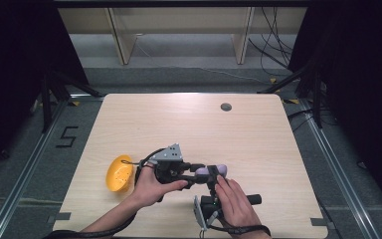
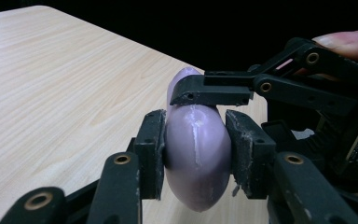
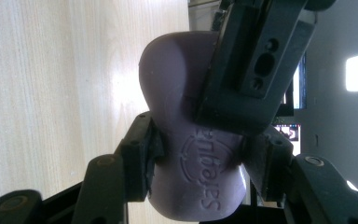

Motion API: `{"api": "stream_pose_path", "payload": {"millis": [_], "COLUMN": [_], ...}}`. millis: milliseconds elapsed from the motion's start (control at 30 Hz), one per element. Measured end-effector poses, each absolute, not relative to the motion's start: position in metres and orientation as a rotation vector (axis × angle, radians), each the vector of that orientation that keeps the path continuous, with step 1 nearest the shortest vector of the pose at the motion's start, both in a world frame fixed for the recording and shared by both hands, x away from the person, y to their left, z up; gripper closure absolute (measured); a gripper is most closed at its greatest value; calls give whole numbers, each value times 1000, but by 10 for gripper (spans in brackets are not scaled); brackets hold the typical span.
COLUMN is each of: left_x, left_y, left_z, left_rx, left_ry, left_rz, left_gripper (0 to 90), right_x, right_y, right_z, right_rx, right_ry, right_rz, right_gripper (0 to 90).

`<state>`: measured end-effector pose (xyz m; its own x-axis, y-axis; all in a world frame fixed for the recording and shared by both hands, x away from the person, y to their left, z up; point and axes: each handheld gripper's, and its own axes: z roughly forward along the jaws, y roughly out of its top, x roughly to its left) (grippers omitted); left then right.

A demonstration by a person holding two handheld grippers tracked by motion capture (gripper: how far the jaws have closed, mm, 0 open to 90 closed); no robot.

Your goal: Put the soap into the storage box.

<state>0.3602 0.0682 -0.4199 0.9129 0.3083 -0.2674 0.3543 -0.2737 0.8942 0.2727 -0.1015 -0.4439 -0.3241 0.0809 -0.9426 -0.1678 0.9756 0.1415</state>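
Observation:
A purple rubbery toy, shaped like an eggplant point(image 1: 219, 170), is held just above the wooden table point(image 1: 179, 124) by both grippers. My left gripper point(image 1: 199, 174) comes in from the left and is shut on it; in the left gripper view its pads point(image 2: 151, 149) press the toy point(image 2: 196, 163) from both sides. My right gripper point(image 1: 213, 182) reaches up from below and is shut on the same toy. In the right gripper view its jaws clamp the embossed end of the toy point(image 3: 177, 84), around the gripper's midpoint point(image 3: 198, 161). The grippers cross closely at the toy.
A yellow perforated bowl point(image 1: 119, 173) lies tilted on the table to the left of my left hand. A small round grommet point(image 1: 226, 106) sits near the table's far edge. Shelving legs and cables stand beyond the table.

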Motion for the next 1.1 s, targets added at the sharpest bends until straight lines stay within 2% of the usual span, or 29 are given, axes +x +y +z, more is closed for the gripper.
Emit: {"api": "stream_pose_path", "payload": {"millis": [467, 600, 667, 700, 800, 1033, 1100], "left_x": [356, 352, 351, 351, 350, 350, 349], "left_y": [67, 68, 68, 70, 72, 78, 84], "left_z": [-422, -419, -418, -417, -416, -416, -415], "left_rx": [1882, 1902, 1905, 1909, 1907, 1899, 1897], "left_ry": [485, 469, 479, 479, 494, 535, 566], "left_rz": [-18, 46, 61, 92, 134, 205, 281], "left_gripper": [588, 590, 590, 590, 591, 591, 591], "right_x": [272, 274, 274, 277, 281, 283, 285], "right_y": [-100, -99, -99, -100, -104, -112, -117], "right_z": [-444, -444, -444, -442, -442, -441, -440], "right_rx": [-27, -42, -37, -53, -22, 23, 8], "right_ry": [1921, 1914, 1916, 1905, 1896, 1902, 1902], "right_rz": [251, 274, 268, 242, 241, 205, 186], "right_gripper": [499, 491, 477, 419, 338, 300, 300]}}
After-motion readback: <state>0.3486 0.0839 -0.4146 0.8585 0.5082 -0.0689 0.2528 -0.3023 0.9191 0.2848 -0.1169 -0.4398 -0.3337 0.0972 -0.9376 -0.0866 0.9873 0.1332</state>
